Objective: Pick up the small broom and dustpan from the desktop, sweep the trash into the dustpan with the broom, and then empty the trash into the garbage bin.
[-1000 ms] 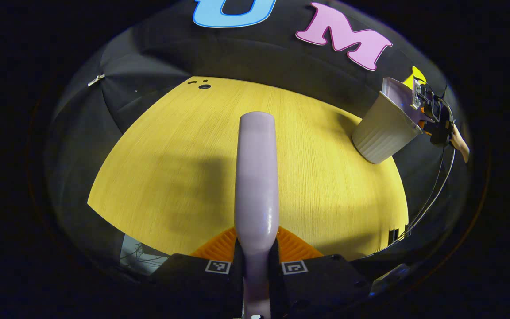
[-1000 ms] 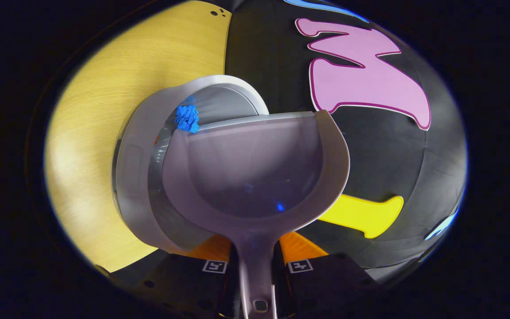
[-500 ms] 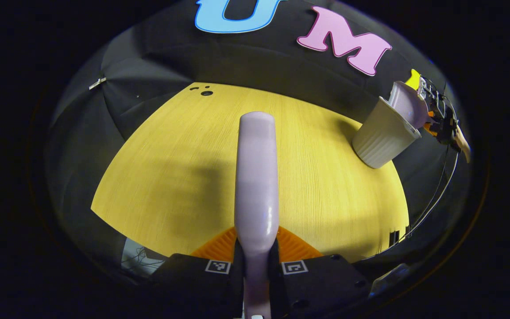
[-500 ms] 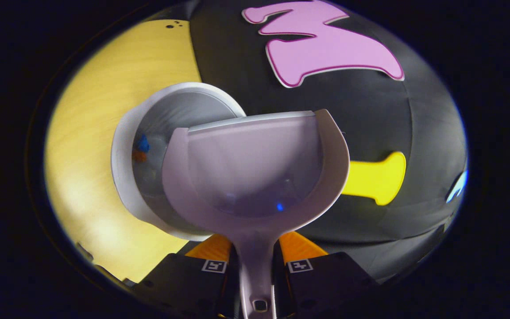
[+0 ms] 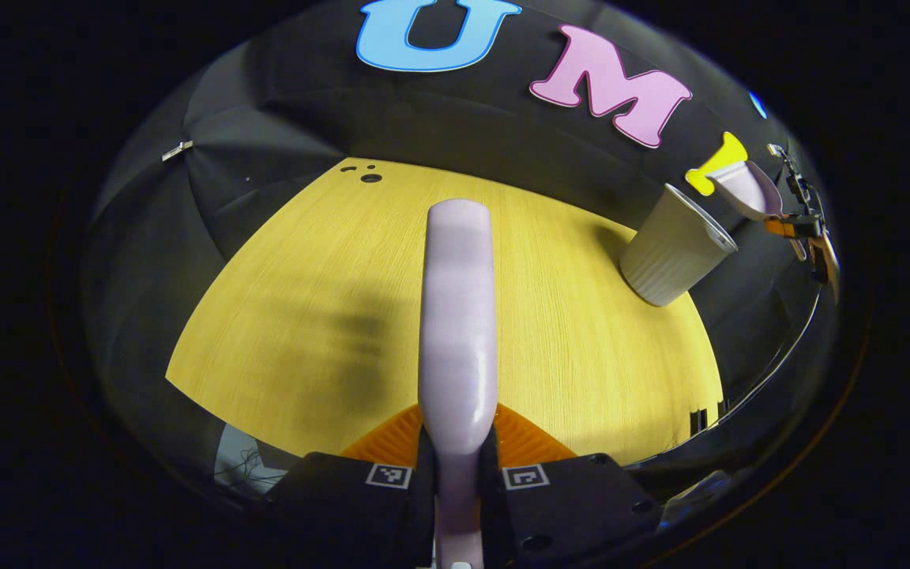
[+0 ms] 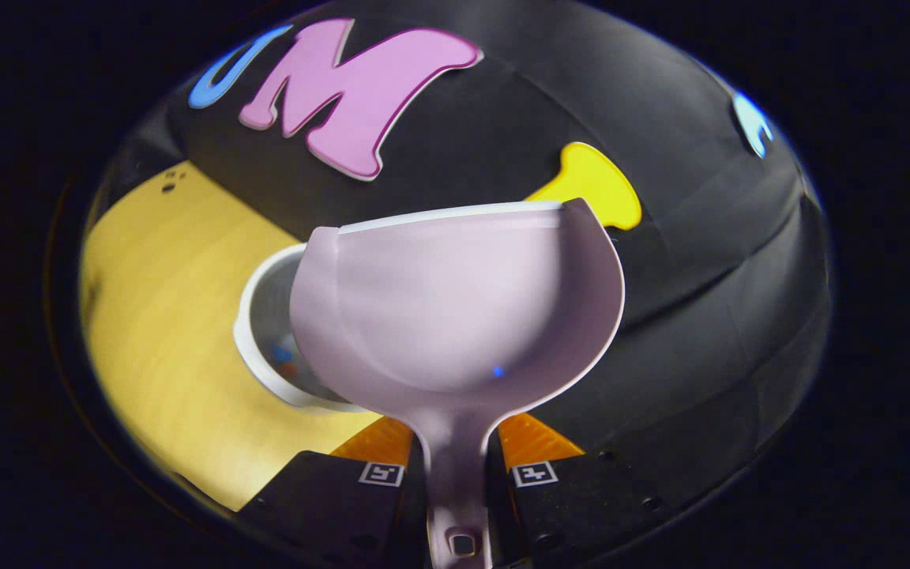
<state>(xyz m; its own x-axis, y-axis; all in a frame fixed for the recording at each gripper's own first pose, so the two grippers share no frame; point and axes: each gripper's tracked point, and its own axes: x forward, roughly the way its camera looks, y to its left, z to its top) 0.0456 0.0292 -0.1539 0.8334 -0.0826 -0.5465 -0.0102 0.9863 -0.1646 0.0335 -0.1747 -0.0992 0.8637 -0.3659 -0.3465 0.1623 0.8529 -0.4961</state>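
Dustpan [image 6: 455, 308]: pan bare, handle clamped in right gripper [image 6: 455, 474], held above and beside bin | Garbage bin [image 6: 265, 356]: on desktop [image 5: 329, 300], coloured scraps inside | Broom [image 5: 457, 316]: pinched in left gripper [image 5: 455, 466], over desktop | Status: emptying apparently done; nothing left but setting tools down

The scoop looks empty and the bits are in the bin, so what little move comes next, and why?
Probably lower the dustpan toward the desktop. Its scoop looks empty, coloured scraps lie inside the bin, and the right hand-held gripper grips its handle.
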